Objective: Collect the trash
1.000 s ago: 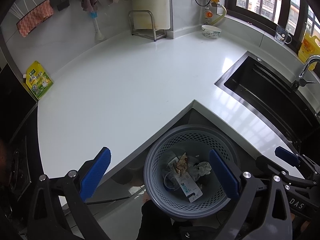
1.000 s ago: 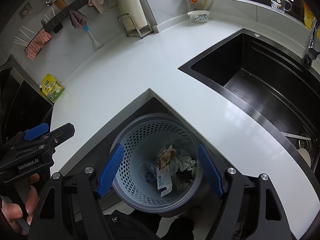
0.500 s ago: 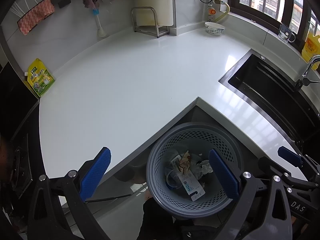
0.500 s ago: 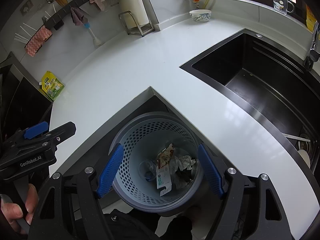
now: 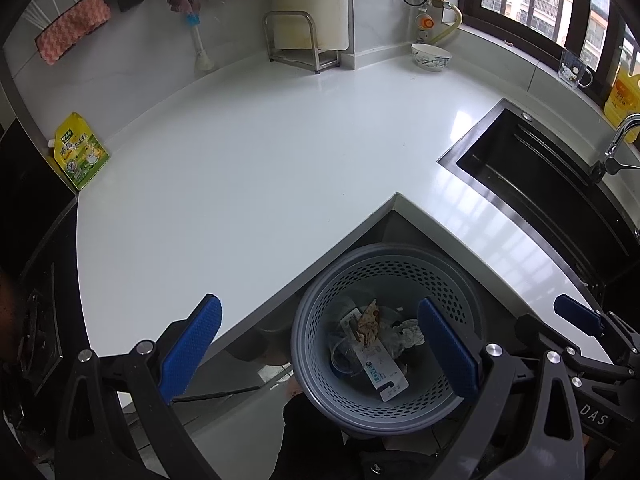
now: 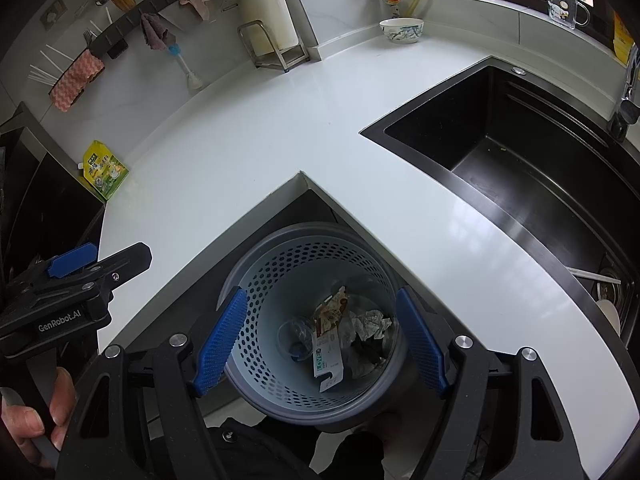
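Observation:
A grey perforated trash bin point(image 5: 320, 304) stands on the floor in the inner corner of the white L-shaped counter point(image 5: 248, 168). It also shows in the right wrist view point(image 6: 288, 272). Inside lie a white card package point(image 5: 380, 370), a food wrapper point(image 5: 368, 320), crumpled paper point(image 5: 412, 330) and a clear plastic cup point(image 6: 294, 334). My left gripper point(image 5: 320, 348) is open and empty, held above the counter edge and bin. My right gripper point(image 6: 320, 342) is open and empty, straddling the bin from above.
A black sink point(image 6: 532, 152) with a faucet point(image 5: 618, 136) lies at the right. A yellow-green pouch point(image 5: 80, 156) leans at the counter's left end. A bowl point(image 5: 431, 57), a metal rack point(image 5: 300, 40) and a brush point(image 5: 200, 48) stand along the back wall.
Both grippers have drifted slightly back, so the bin sits a little lower and farther right in the left wrist view. Both stay open and empty.

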The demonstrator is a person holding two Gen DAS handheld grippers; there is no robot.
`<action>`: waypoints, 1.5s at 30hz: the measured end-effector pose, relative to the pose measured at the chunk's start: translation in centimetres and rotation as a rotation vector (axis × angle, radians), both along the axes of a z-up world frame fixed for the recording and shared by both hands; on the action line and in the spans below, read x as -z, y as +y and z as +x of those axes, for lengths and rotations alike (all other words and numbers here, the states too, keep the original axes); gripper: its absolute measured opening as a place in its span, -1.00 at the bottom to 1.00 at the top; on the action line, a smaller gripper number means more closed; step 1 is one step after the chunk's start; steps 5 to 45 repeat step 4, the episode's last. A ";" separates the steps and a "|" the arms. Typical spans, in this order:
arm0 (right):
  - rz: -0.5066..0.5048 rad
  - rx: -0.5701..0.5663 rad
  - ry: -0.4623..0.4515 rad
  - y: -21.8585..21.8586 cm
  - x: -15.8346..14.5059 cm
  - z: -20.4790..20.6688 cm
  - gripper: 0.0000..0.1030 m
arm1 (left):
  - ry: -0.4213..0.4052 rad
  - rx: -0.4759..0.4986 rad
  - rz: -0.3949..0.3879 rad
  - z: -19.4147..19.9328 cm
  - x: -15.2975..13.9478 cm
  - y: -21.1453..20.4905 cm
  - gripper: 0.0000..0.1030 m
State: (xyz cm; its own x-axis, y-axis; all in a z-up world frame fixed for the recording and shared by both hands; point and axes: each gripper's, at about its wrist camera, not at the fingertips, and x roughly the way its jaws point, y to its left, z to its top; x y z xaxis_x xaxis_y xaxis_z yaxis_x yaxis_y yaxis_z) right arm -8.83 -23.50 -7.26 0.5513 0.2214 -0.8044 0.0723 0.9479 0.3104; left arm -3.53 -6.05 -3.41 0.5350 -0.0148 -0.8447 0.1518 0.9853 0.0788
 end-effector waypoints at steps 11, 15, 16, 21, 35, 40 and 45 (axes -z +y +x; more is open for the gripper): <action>0.000 0.000 0.000 0.0 0.0 0.0 0.43 | 0.000 -0.007 -0.002 0.0 0.0 0.2 0.88; 0.000 0.000 0.000 0.0 0.0 0.0 0.43 | 0.000 -0.007 -0.002 0.0 0.0 0.2 0.88; 0.000 0.000 0.000 0.0 0.0 0.0 0.43 | 0.000 -0.007 -0.002 0.0 0.0 0.2 0.88; 0.000 0.000 0.000 0.0 0.0 0.0 0.43 | 0.000 -0.007 -0.002 0.0 0.0 0.2 0.88; 0.000 0.000 0.000 0.0 0.0 0.0 0.43 | 0.000 -0.007 -0.002 0.0 0.0 0.2 0.88; 0.000 0.000 0.000 0.0 0.0 0.0 0.43 | 0.000 -0.007 -0.002 0.0 0.0 0.2 0.88; 0.000 0.000 0.000 0.0 0.0 0.0 0.43 | 0.000 -0.007 -0.002 0.0 0.0 0.2 0.88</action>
